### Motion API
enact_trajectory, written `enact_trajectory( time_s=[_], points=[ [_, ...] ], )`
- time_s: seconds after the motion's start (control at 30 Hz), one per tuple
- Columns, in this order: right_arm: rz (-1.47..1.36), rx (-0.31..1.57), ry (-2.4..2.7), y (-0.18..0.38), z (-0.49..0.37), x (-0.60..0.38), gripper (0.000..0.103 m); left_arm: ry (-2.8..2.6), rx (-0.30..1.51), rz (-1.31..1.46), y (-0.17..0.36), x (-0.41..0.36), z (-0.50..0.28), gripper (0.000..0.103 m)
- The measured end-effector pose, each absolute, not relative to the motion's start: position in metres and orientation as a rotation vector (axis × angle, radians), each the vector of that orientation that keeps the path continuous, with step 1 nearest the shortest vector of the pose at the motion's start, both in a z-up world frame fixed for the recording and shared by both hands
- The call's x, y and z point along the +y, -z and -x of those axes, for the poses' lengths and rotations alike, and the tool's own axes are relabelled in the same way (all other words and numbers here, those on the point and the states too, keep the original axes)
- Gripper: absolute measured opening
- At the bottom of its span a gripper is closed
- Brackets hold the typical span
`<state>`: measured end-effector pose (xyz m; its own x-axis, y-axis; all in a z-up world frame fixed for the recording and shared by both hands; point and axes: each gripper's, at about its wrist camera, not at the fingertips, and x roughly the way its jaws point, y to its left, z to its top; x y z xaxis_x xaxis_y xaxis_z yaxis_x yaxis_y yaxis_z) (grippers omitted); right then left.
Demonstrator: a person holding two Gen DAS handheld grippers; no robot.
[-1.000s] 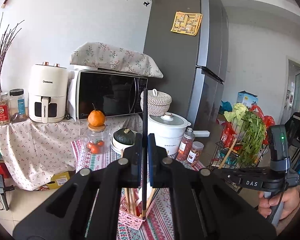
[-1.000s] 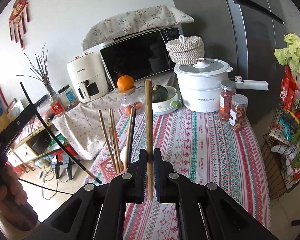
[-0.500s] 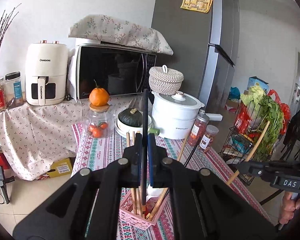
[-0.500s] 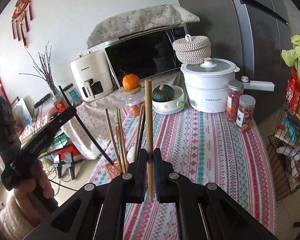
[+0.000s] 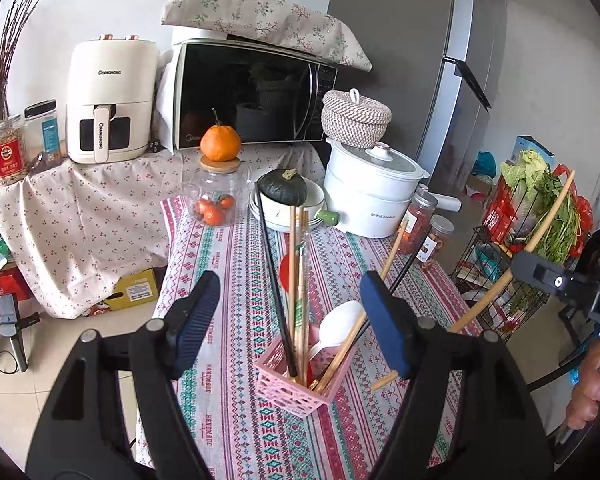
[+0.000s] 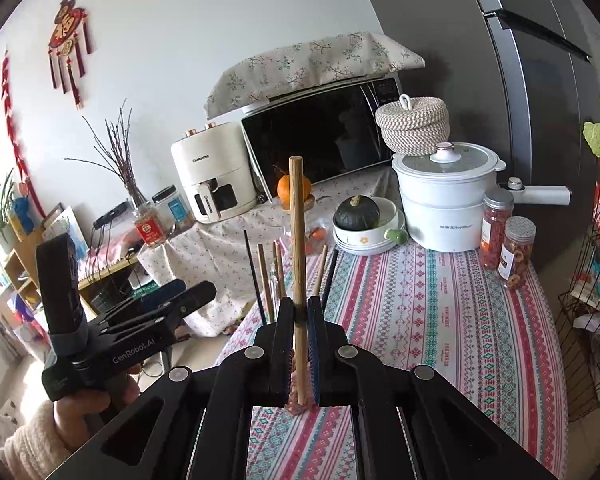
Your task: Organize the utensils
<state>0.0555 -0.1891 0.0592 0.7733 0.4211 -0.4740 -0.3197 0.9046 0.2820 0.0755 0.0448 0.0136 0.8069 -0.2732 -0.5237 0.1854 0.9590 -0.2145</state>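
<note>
Upright, wooden chopstick [image 6: 298, 264] stands clamped in right tool [image 6: 299, 354].

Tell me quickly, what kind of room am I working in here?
Most likely a home kitchen or dining corner: a microwave and an air fryer stand on a cloth-covered counter, a tall grey fridge stands beside it, and a white electric pot sits on the patterned tablecloth.

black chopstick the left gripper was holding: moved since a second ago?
Yes. The thin black chopstick has left the opening left gripper and stands in the pink plastic basket, tip below the white plate.
</note>
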Motion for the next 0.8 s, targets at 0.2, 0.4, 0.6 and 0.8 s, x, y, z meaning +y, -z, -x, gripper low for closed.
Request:
enact_trajectory(
  time_s=[0.2, 0.4, 0.6, 0.8],
  points=[
    [-0.192, 0.513, -0.439, -0.065, -0.063, -0.175, 0.007, 0.225, 0.682, 0.159, 0.010, 0.058, -0.072, 0.080],
    [-0.155, 0.527, -0.445, -0.051, -0.079, -0.151, 0.007, 0.214, 0.751, 0.139, 0.027, 0.063, -0.069, 0.080],
    [-0.109, 0.596, -0.451, -0.025, -0.098, -0.131, 0.007, 0.216, 0.770, 0.143, 0.029, 0.062, -0.071, 0.081],
    [-0.143, 0.644, -0.465, -0.009, -0.108, -0.135, 0.029, 0.238, 0.784, 0.122, 0.031, 0.054, -0.068, 0.081]
  ],
)
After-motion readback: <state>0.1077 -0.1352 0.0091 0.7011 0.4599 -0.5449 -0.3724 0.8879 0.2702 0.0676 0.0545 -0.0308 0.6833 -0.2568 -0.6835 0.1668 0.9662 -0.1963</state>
